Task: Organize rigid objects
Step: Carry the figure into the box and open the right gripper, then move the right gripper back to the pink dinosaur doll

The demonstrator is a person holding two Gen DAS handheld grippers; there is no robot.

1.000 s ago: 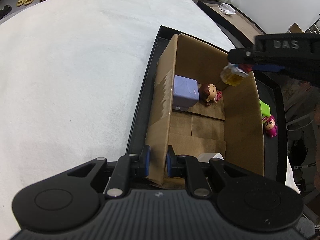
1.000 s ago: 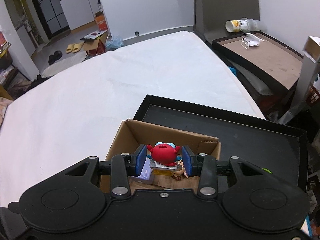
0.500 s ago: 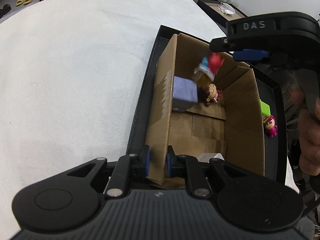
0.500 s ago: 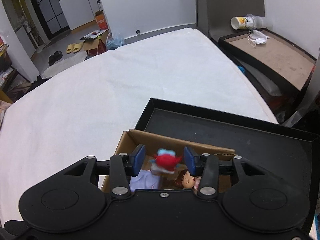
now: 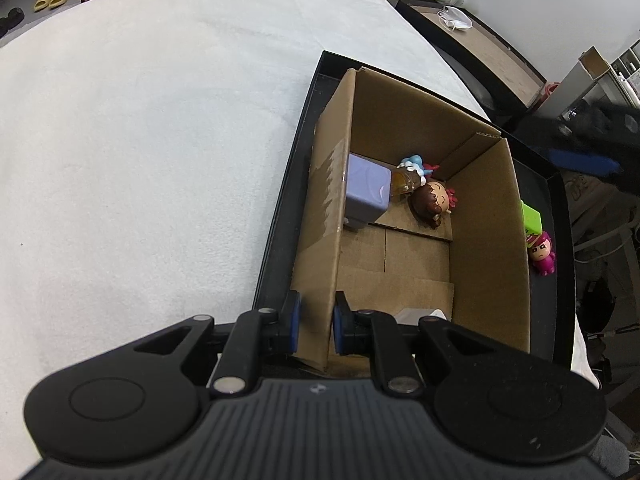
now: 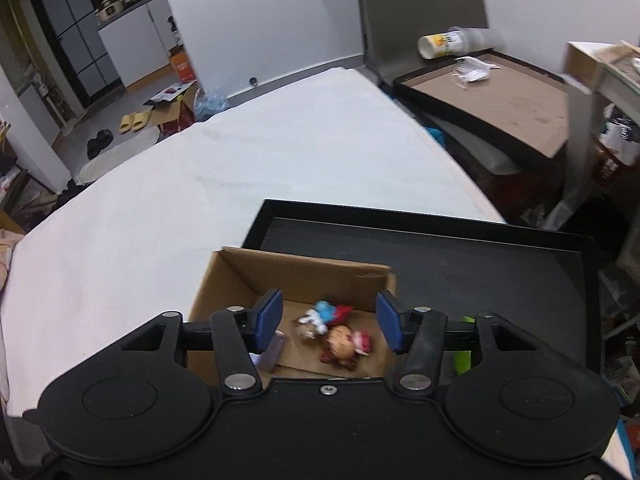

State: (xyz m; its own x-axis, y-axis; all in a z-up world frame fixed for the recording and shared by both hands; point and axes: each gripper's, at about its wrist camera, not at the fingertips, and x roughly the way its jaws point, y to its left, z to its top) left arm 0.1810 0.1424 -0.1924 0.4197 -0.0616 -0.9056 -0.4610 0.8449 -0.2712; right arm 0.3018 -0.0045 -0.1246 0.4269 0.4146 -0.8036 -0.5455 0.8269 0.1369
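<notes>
A cardboard box (image 5: 486, 248) stands in a black tray (image 5: 560, 208). Inside it lie a lilac cube (image 5: 366, 192), a brown-haired doll (image 5: 432, 202) and a red-and-blue figure on a yellow base (image 5: 412, 174). My left gripper (image 5: 314, 322) is shut on the box's near left wall. My right gripper (image 6: 328, 322) is open and empty above the box; the figure (image 6: 324, 314) and the doll (image 6: 344, 346) show between its fingers, below them. It appears blurred at the right edge of the left wrist view (image 5: 588, 148).
A green block (image 5: 532, 218) and a pink figure (image 5: 542, 256) lie in the tray to the right of the box. A white object (image 5: 418, 314) lies in the box's near corner. The tray sits on a white cloth-covered table (image 5: 140, 140). A second tray (image 6: 488, 96) with a cup stands beyond.
My right gripper opened and let go of the red-and-blue figure, which fell into the box beside the cube and doll. The right gripper then drew back to the right. The left gripper held still.
</notes>
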